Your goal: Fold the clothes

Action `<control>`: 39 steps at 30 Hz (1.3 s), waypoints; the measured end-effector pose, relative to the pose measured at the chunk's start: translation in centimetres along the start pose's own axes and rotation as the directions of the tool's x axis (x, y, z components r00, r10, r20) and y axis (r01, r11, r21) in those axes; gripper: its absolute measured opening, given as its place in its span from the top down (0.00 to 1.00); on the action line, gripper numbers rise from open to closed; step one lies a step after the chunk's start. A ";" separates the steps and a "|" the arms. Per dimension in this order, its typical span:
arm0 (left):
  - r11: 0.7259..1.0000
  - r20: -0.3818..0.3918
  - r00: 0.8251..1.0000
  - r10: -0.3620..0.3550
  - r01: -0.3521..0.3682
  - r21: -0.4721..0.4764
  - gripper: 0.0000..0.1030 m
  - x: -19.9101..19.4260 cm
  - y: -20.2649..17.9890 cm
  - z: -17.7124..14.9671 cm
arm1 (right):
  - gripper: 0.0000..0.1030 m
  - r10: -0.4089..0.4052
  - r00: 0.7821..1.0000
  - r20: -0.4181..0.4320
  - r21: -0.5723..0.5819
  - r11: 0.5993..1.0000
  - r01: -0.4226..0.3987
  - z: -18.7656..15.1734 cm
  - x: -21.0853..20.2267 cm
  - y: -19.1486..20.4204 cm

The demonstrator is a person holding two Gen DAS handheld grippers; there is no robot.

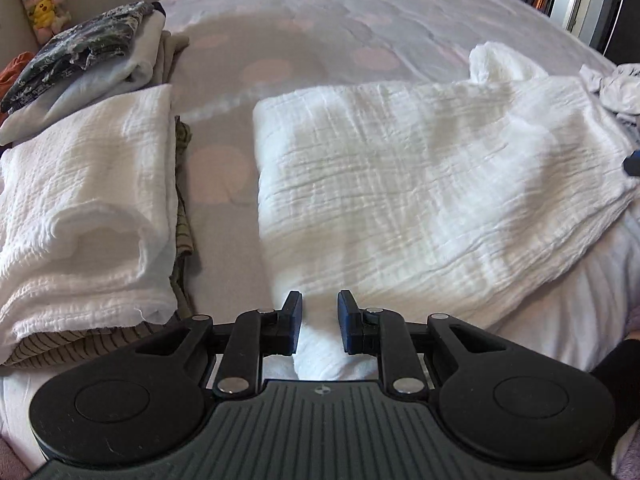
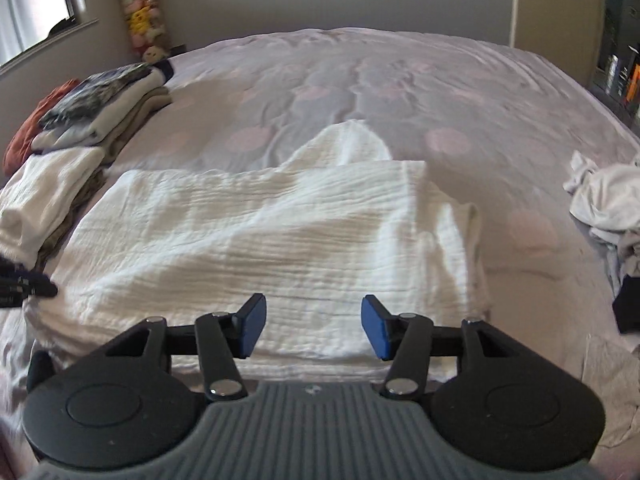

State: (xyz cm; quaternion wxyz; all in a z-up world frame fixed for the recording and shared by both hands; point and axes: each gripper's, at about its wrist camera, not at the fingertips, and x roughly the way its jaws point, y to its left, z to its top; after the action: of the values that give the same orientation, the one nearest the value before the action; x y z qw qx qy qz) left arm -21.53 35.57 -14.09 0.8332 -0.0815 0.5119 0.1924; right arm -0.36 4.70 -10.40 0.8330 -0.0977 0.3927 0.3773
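A white crinkled muslin cloth [image 1: 420, 168] lies partly folded on the bed, also in the right wrist view [image 2: 256, 232]. My left gripper [image 1: 319, 324] is shut on the cloth's near edge, a bunched fold of it pinched between the blue pads. My right gripper [image 2: 313, 326] is open and empty just above the cloth's near edge; its tip shows at the right edge of the left wrist view [image 1: 632, 164]. A far corner of the cloth sticks out beyond the fold [image 2: 352, 140].
A folded white cloth on a striped one [image 1: 84, 204] lies at the left, with a stack of folded clothes [image 1: 88, 60] behind it. Unfolded light garments [image 2: 604, 200] lie at the right. The bed has a pale spotted cover [image 2: 360, 80]. Plush toys [image 2: 144, 12] stand by the wall.
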 end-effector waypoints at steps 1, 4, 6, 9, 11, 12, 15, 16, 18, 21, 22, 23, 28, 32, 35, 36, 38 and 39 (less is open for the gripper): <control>1.000 -0.019 1.000 0.000 0.000 -0.017 0.83 0.6 0.1 -0.1 | 0.39 -0.007 1.000 0.002 0.036 0.999 0.007 0.3 0.1 -1.0; 0.999 -0.021 1.000 0.007 -0.008 -0.048 0.83 0.7 0.1 -0.1 | 0.37 -0.008 1.000 0.011 0.123 0.992 0.006 1.2 0.3 -3.8; 0.999 -0.009 1.000 0.017 -0.018 -0.051 0.83 0.2 0.0 0.2 | 0.37 0.004 1.000 0.022 0.159 0.987 -0.007 1.8 0.5 -5.3; 0.998 0.028 0.999 0.024 -0.022 -0.055 0.83 -1.1 -0.2 0.9 | 0.39 0.063 0.997 0.039 0.213 0.974 -0.070 2.4 1.1 -7.2; 0.997 0.044 0.999 0.026 -0.022 -0.077 0.83 -1.7 -0.2 1.4 | 0.43 0.092 0.995 0.032 0.253 0.963 -0.097 2.9 2.3 -8.1; 0.995 0.054 0.998 0.029 -0.024 -0.092 0.83 -2.0 -0.2 1.6 | 0.49 0.103 0.994 0.022 0.270 0.957 -0.105 3.0 3.1 -8.4; 0.990 0.072 0.997 0.032 -0.022 -0.136 0.83 -2.5 -0.2 2.1 | 0.72 0.128 0.991 -0.032 0.320 0.941 -0.111 3.0 5.3 -9.0; 0.989 0.074 0.997 0.034 -0.023 -0.144 0.83 -2.6 -0.3 2.1 | 0.77 0.128 0.990 -0.053 0.334 0.937 -0.103 2.8 5.7 -9.1; 0.988 0.077 0.996 0.037 -0.025 -0.152 0.83 -2.7 -0.5 2.1 | 0.88 0.140 0.990 -0.033 0.352 0.928 -0.120 2.4 5.1 -9.2; 0.987 0.069 0.997 0.038 -0.026 -0.160 0.83 -2.4 -0.8 1.7 | 0.92 0.161 0.986 0.034 0.373 0.914 -0.162 2.0 3.2 -9.4; 0.986 0.063 0.997 0.038 -0.027 -0.163 0.83 -2.3 -0.9 1.5 | 0.92 0.166 0.984 0.057 0.380 0.908 -0.176 1.8 2.5 -9.5; 0.986 0.057 0.998 0.039 -0.029 -0.166 0.83 -2.2 -0.9 1.4 | 0.92 0.156 0.986 0.066 0.390 0.905 -0.170 1.6 2.1 -9.7; 0.988 0.042 0.998 0.039 -0.032 -0.151 0.83 -1.5 -1.3 1.0 | 0.81 0.134 0.991 0.023 0.416 0.900 -0.132 1.3 2.7 -10.2; 0.985 0.049 0.997 0.060 -0.051 -0.162 0.83 -1.5 -1.7 0.6 | 0.74 0.093 0.994 0.048 0.444 0.890 -0.105 1.0 2.0 -10.7; 0.983 0.065 0.996 0.057 -0.045 -0.177 0.83 -1.9 -1.8 0.4 | 0.54 0.036 0.997 0.068 0.475 0.877 -0.064 0.7 1.1 -11.2; 0.984 0.067 0.996 0.059 -0.047 -0.175 0.83 -1.9 -1.9 0.3 | 0.53 0.032 0.997 0.070 0.477 0.877 -0.062 0.7 1.1 -11.3; 0.984 0.073 0.995 0.065 -0.051 -0.173 0.83 -1.9 -2.0 0.2 | 0.52 0.028 0.996 0.079 0.450 0.891 -0.061 0.9 1.2 -10.8; 0.983 0.078 0.995 0.065 -0.050 -0.179 0.83 -2.0 -2.0 0.2 | 0.52 0.024 0.996 0.084 0.429 0.901 -0.058 1.1 1.3 -10.5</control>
State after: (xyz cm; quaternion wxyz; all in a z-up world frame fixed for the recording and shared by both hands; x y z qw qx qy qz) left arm -21.35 33.31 -12.32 0.8375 -0.1321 0.4597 0.2644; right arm 8.18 -1.41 -11.98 0.8403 0.1116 0.4363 0.3019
